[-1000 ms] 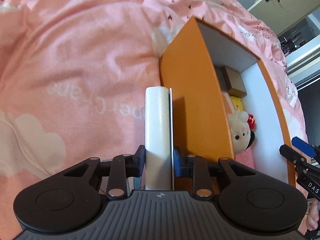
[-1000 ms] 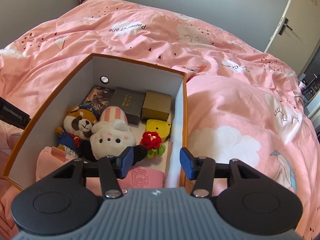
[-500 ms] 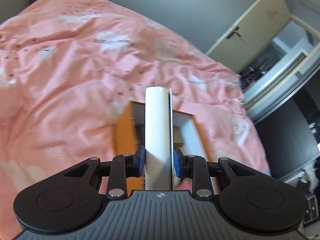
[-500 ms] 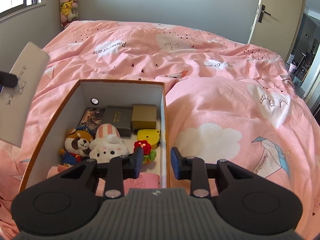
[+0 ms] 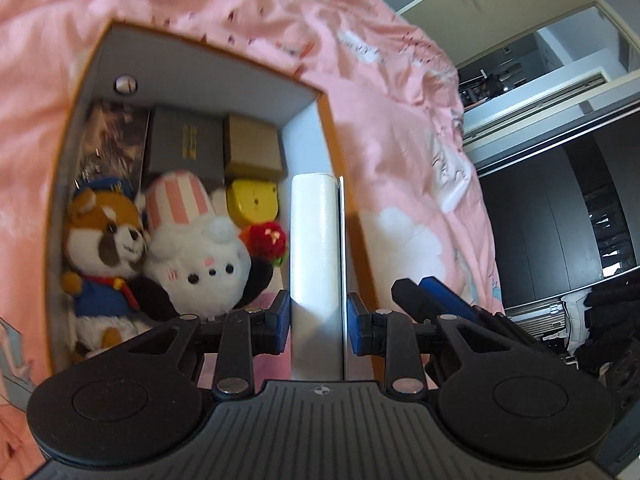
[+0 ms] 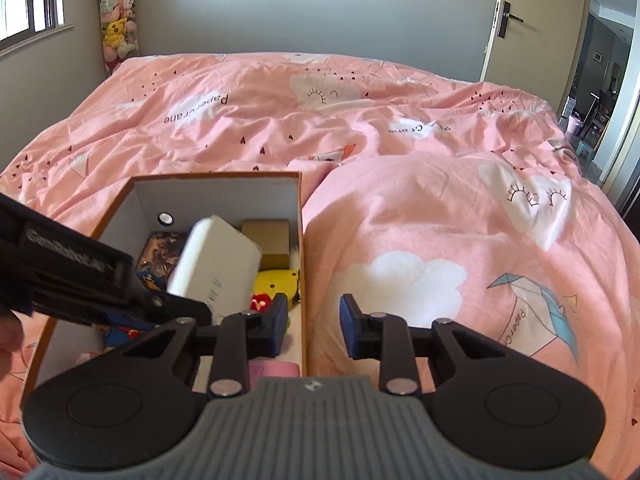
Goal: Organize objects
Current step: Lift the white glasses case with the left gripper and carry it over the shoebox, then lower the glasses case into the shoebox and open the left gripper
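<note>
My left gripper is shut on a flat white box, held on edge over the right side of an orange storage box with a white inside. In the right wrist view the white box hangs above the orange box, with the left gripper coming in from the left. The orange box holds a red panda plush, a white bunny plush, a yellow toy, a red flower and small dark and tan boxes. My right gripper is open and empty near the orange box's right wall.
The orange box lies on a bed with a pink quilt. A door and a doorway are at the right. A hanging bag of plush toys is in the far left corner by a window.
My left gripper has swung with the white box from beside the orange box, up, then over its inside. My right gripper has drawn back and up; its jaws stand somewhat narrower than a second ago.
</note>
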### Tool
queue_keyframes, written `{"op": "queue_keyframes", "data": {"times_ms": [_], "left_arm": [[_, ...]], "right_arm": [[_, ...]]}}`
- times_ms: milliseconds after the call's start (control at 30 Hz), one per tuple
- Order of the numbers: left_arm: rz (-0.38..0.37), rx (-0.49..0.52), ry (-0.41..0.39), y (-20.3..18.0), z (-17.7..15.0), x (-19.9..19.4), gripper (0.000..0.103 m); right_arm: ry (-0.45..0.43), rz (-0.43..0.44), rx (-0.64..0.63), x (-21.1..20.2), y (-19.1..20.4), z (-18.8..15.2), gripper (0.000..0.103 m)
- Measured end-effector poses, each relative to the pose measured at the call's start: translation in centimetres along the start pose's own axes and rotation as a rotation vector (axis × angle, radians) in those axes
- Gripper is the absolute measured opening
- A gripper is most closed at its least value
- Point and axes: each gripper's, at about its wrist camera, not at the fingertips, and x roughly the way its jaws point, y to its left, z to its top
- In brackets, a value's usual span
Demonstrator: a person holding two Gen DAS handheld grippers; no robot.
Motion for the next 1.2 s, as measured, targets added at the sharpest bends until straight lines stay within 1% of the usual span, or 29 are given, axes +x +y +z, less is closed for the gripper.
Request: {"op": "queue_keyframes", "data": {"times_ms": [133, 300, 333, 433, 567, 633, 700, 733, 800, 933, 1000, 1033, 1100, 1167, 1200], "left_arm": [[-0.006, -0.049, 0.051, 1.3, -0.7, 2.3, 0.032], [-0.024, -0.098, 0.055, 1.8, -1.1, 3.7, 0.032], [-0.022, -0.1, 0.055, 1.8, -1.2, 4.0, 0.032], [-0.02, -0.108, 0.056, 1.9, -1.2, 4.6, 0.032], [-0.01, -0.083, 0.077, 1.3, -0.7, 4.9, 0.033], [0.022, -0.066, 0.089, 1.0, -0.5, 4.8, 0.034], [0.081, -0.032, 0.099, 0.7, -0.4, 5.0, 0.036], [0.091, -0.029, 0.108, 0.8, -0.4, 5.2, 0.036], [0.085, -0.038, 0.123, 1.3, -0.5, 5.6, 0.036], [0.107, -0.002, 0.108, 0.8, -0.8, 5.3, 0.037], [0.137, 0.019, 0.1, 0.5, -0.9, 4.9, 0.042], [0.151, 0.036, 0.09, 0.2, -1.0, 4.7, 0.042], [0.168, 0.068, 0.072, -0.1, -1.0, 4.1, 0.042], [0.175, 0.089, 0.073, -0.3, -0.9, 3.6, 0.041], [0.184, 0.107, 0.076, -0.4, -0.9, 3.4, 0.034]], "right_arm": [[0.011, -0.003, 0.015, 1.2, -0.4, -0.4, 0.029], [0.017, -0.004, 0.002, 1.9, -0.3, -0.6, 0.028], [0.017, -0.013, -0.007, 2.0, -0.2, -0.6, 0.026], [0.015, -0.012, -0.013, 2.1, -0.4, -0.5, 0.026], [0.016, -0.037, -0.035, 2.2, -0.2, -0.4, 0.026], [0.018, -0.036, -0.04, 2.1, -0.1, -0.5, 0.026], [0.017, -0.036, -0.046, 2.0, 0.0, -0.5, 0.026], [0.017, -0.036, -0.048, 1.9, 0.0, -0.6, 0.026], [0.017, -0.033, -0.048, 1.9, 0.1, -0.6, 0.026], [0.02, -0.032, -0.062, 1.8, 0.4, -0.9, 0.026], [0.024, -0.036, -0.074, 1.8, 0.6, -1.1, 0.026], [0.026, -0.038, -0.079, 1.8, 0.7, -1.2, 0.026], [0.03, -0.037, -0.082, 1.8, 0.8, -1.3, 0.026], [0.034, -0.029, -0.077, 1.7, 0.9, -1.4, 0.026], [0.037, -0.026, -0.074, 1.7, 0.9, -1.5, 0.026]]}}
